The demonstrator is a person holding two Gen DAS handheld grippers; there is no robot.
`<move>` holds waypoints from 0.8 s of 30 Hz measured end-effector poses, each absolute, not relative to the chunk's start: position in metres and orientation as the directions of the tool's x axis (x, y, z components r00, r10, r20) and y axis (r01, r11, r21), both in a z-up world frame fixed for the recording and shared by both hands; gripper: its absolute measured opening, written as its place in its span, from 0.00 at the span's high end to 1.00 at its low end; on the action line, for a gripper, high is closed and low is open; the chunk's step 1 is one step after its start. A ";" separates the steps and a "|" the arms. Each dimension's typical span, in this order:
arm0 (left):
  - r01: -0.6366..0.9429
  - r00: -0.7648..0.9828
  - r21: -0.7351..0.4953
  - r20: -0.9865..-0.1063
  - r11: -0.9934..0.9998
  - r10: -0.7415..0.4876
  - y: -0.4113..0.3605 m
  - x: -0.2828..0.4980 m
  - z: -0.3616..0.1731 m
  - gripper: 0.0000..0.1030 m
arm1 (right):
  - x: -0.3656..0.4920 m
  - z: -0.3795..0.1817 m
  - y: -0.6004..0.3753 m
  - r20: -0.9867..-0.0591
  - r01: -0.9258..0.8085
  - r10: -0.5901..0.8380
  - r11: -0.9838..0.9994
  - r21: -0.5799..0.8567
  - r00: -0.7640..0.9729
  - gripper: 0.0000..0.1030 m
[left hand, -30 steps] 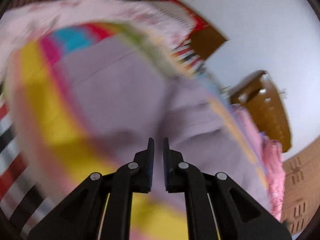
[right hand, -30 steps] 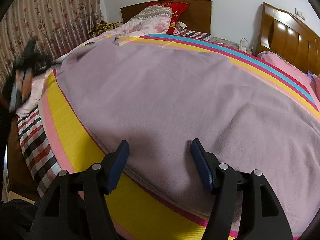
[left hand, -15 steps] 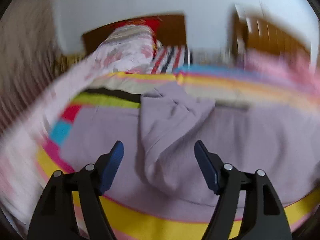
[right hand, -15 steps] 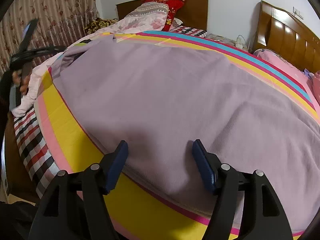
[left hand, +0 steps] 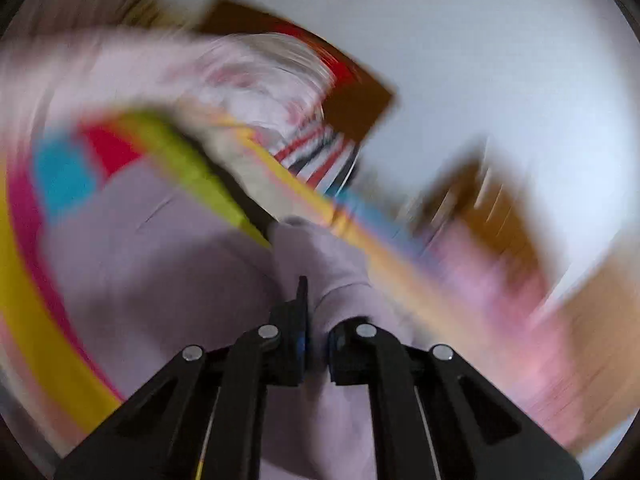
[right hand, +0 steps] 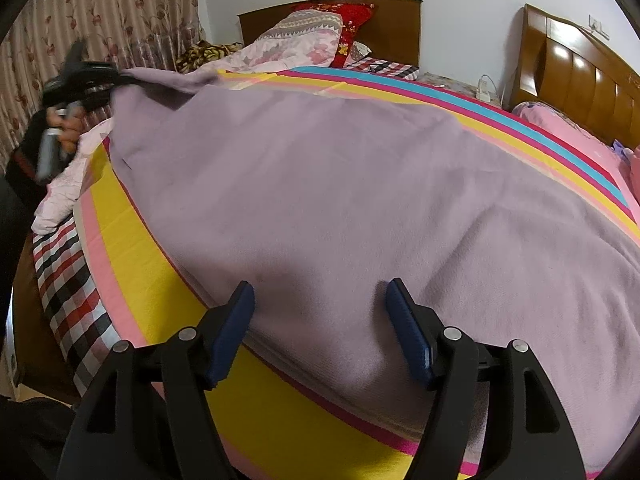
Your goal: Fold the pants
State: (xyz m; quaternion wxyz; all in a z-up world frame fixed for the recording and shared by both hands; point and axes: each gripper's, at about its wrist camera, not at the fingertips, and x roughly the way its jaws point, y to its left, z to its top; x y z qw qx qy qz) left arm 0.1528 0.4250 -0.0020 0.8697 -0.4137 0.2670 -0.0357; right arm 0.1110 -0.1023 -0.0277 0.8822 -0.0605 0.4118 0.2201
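Lilac pants [right hand: 320, 180] lie spread wide over a bed with a striped sheet [right hand: 132, 280]. My right gripper [right hand: 319, 290] hovers open over the pants' near edge, nothing pinched between its blue pads. At the far left, my left gripper [right hand: 120, 78] is shut on the pants' far corner and draws the cloth up into a ridge. The left wrist view is heavily blurred. There a bunched fold of the pants [left hand: 328, 272] runs between the closed jaws of the left gripper [left hand: 318, 312]. A hand [right hand: 68, 128] holds that gripper's handle.
A pink quilt and pillows [right hand: 304, 36] are piled against a wooden headboard [right hand: 400, 20]. A second bed with a pink cover [right hand: 560, 132] stands at the right. Floral curtains [right hand: 112, 12] hang at the left. A checked sheet [right hand: 68, 292] drapes over the bed's left edge.
The left gripper stood open over a bunched fold half a second ago and is now shut on it, swinging fast. The pants' far corner has lifted. The right gripper has not moved.
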 end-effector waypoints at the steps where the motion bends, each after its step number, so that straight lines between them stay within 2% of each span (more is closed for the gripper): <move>1: -0.163 0.878 -0.827 -0.370 0.538 -0.304 0.448 0.139 -0.016 0.93 | 0.111 -0.028 -0.103 -0.751 -0.439 0.340 0.895 0.075 0.565 0.35; 2: -0.181 0.888 -0.882 -0.337 0.436 -0.314 0.470 0.127 -0.036 0.93 | 0.111 -0.028 -0.103 -0.750 -0.439 0.341 0.895 0.075 0.566 0.35; 5: -0.315 0.838 -0.872 -0.441 0.374 -0.322 0.490 0.116 -0.087 0.92 | 0.112 -0.029 -0.103 -0.750 -0.443 0.342 0.894 0.073 0.566 0.35; 6: -0.337 0.823 -0.882 -0.446 0.330 -0.351 0.491 0.113 -0.105 0.85 | 0.112 -0.028 -0.103 -0.751 -0.443 0.342 0.893 0.073 0.565 0.35; 8: -0.301 0.847 -0.920 -0.379 0.251 -0.373 0.496 0.106 -0.123 0.86 | 0.112 -0.028 -0.103 -0.754 -0.441 0.338 0.895 0.071 0.564 0.35; 9: -0.294 0.847 -0.914 -0.384 0.278 -0.367 0.494 0.105 -0.119 0.83 | 0.113 -0.028 -0.102 -0.756 -0.440 0.334 0.896 0.068 0.563 0.35; 12: -0.270 0.839 -0.871 -0.422 0.411 -0.343 0.478 0.105 -0.096 0.54 | 0.115 -0.027 -0.100 -0.762 -0.439 0.327 0.896 0.063 0.558 0.35; 13: -0.272 0.831 -0.841 -0.450 0.469 -0.325 0.471 0.106 -0.087 0.52 | 0.116 -0.027 -0.100 -0.764 -0.439 0.324 0.897 0.061 0.557 0.35; 16: -0.268 0.827 -0.842 -0.450 0.469 -0.337 0.465 0.103 -0.084 0.54 | 0.116 -0.027 -0.098 -0.765 -0.436 0.320 0.898 0.057 0.559 0.34; 18: -0.279 0.829 -0.850 -0.448 0.447 -0.335 0.469 0.097 -0.089 0.64 | 0.117 -0.027 -0.097 -0.765 -0.434 0.317 0.899 0.056 0.560 0.34; 20: -0.270 0.834 -0.865 -0.429 0.423 -0.345 0.473 0.095 -0.096 0.65 | 0.116 -0.027 -0.097 -0.763 -0.434 0.316 0.899 0.052 0.564 0.34; 22: -0.274 0.833 -0.865 -0.432 0.421 -0.345 0.474 0.090 -0.099 0.73 | 0.115 -0.026 -0.096 -0.761 -0.432 0.309 0.901 0.042 0.570 0.35; 24: -0.271 0.834 -0.865 -0.430 0.423 -0.345 0.473 0.092 -0.101 0.73 | 0.115 -0.018 -0.090 -0.754 -0.440 0.315 0.897 0.038 0.577 0.35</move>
